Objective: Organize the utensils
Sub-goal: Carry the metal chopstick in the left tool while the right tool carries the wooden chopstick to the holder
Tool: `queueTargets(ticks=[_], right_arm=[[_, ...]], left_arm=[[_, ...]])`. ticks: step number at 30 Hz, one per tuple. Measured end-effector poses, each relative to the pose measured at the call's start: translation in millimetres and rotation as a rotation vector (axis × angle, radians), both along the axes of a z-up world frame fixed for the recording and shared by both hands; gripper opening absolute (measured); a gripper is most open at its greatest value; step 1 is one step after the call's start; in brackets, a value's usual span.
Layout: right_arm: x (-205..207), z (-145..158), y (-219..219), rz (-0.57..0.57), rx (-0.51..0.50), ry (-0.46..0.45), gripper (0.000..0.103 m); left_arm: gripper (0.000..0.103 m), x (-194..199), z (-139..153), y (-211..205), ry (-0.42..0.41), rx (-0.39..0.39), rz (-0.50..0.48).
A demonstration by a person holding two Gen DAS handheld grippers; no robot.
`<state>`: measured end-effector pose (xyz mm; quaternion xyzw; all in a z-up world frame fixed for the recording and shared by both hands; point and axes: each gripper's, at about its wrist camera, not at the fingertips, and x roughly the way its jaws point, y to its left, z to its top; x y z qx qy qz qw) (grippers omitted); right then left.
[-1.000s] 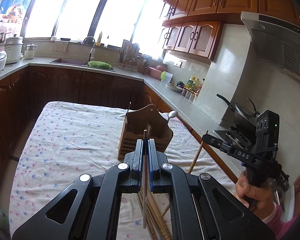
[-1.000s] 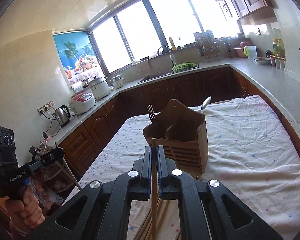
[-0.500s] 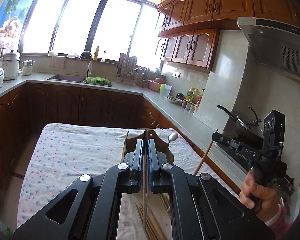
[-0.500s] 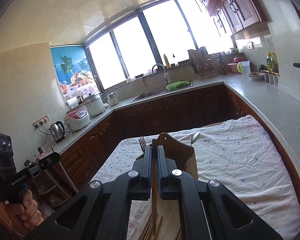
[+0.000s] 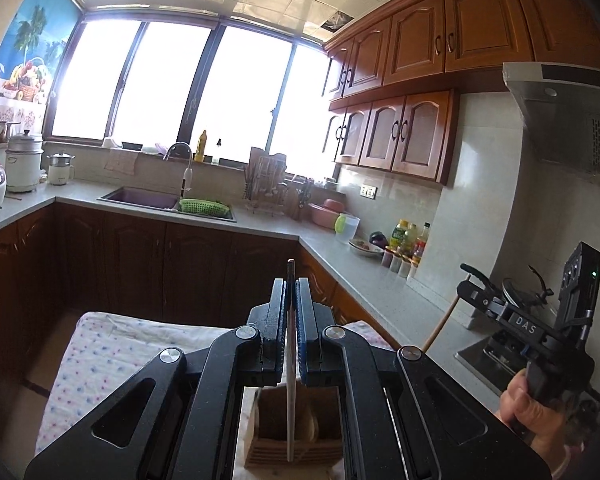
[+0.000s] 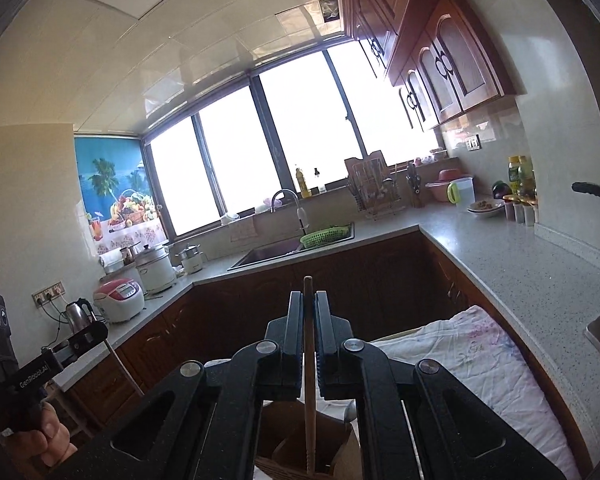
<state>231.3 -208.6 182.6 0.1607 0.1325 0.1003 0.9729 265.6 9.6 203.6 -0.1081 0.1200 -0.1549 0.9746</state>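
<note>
white "das" lettering marks the right gripper (image 5: 466, 290), "genrobot.ai" the left gripper (image 6: 100, 330).

Black tongs (image 5: 291, 292), silver screws, blue pads — sleeve (image 5: 572, 454) perhaps pink.

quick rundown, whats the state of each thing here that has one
left hand-held gripper: shut on a chopstick
left chopstick: upright, lower end over the wooden utensil holder
right hand-held gripper: shut on a chopstick
right chopstick: upright, lower end over the holder
upper cabinet doors: closed
faucet: no water visible
</note>
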Motion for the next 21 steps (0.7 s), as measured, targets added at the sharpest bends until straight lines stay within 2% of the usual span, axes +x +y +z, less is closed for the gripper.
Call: queueTargets(ticks=[6,10,16,21], right_arm=[[15,-39,3,-0.032,-0.007,0.0,0.005],[13,-68,10,-0.051,-0.035,-0.007,0.005],[15,-98,13,-0.05,-0.03,0.049,0.005],[17,-101,12,-0.053,-0.03,0.066,0.005]], left_arm=[[0.003,45,-43,-3,0.048,-0.057,0.059],[0.003,54,-75,-3,0.076,-0.079,0.08],[0.004,60,-103,-8,0.123,-0.056,0.08],[0.004,61,-112,-17,0.136,-0.006,0.071]])
